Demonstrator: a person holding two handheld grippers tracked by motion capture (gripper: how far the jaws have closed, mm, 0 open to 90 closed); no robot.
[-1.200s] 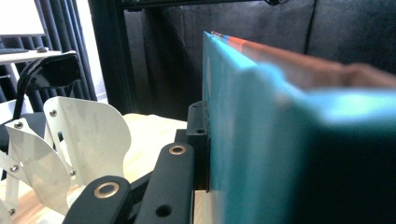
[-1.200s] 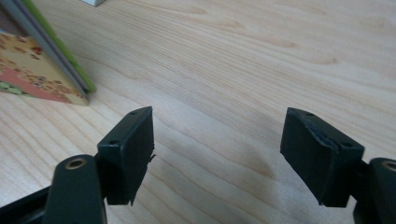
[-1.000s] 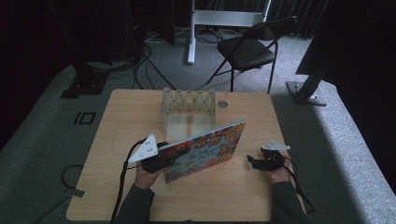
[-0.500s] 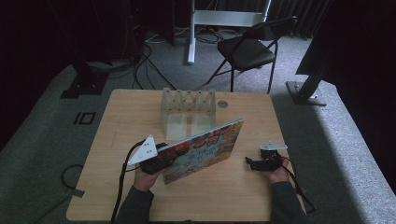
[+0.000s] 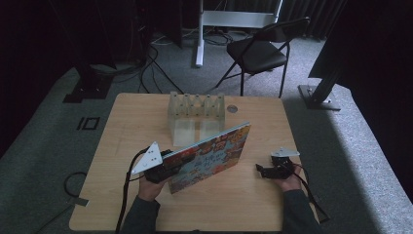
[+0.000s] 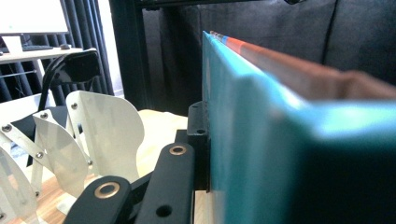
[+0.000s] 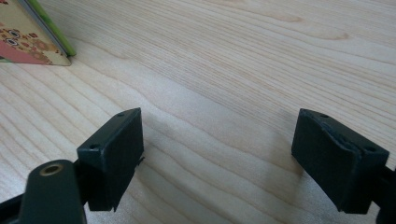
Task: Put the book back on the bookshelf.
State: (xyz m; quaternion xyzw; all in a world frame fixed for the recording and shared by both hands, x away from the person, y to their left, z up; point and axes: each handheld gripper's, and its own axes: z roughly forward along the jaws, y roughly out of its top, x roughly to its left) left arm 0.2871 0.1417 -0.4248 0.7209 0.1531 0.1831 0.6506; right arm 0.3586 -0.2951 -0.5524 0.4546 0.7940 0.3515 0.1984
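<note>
A large flat book with a colourful patterned cover point(image 5: 209, 156) stands tilted on the wooden table point(image 5: 126, 126), its lower edge on the wood. My left gripper point(image 5: 168, 162) is shut on the book's left end. In the left gripper view the black jaw presses flat against the teal side of the book point(image 6: 243, 140). My right gripper point(image 5: 260, 170) rests low over the table to the right of the book, apart from it. Its jaws have just been opening, and my right gripper point(image 7: 217, 154) stands open with bare wood between the pads. The book's corner point(image 7: 32, 37) shows at the upper left.
A clear slotted rack point(image 5: 196, 117) stands at the table's far middle, just behind the book; its white plates point(image 6: 102, 126) appear in the left gripper view. A small round disc point(image 5: 232, 108) lies beside it. A black folding chair point(image 5: 258, 48) stands beyond the table.
</note>
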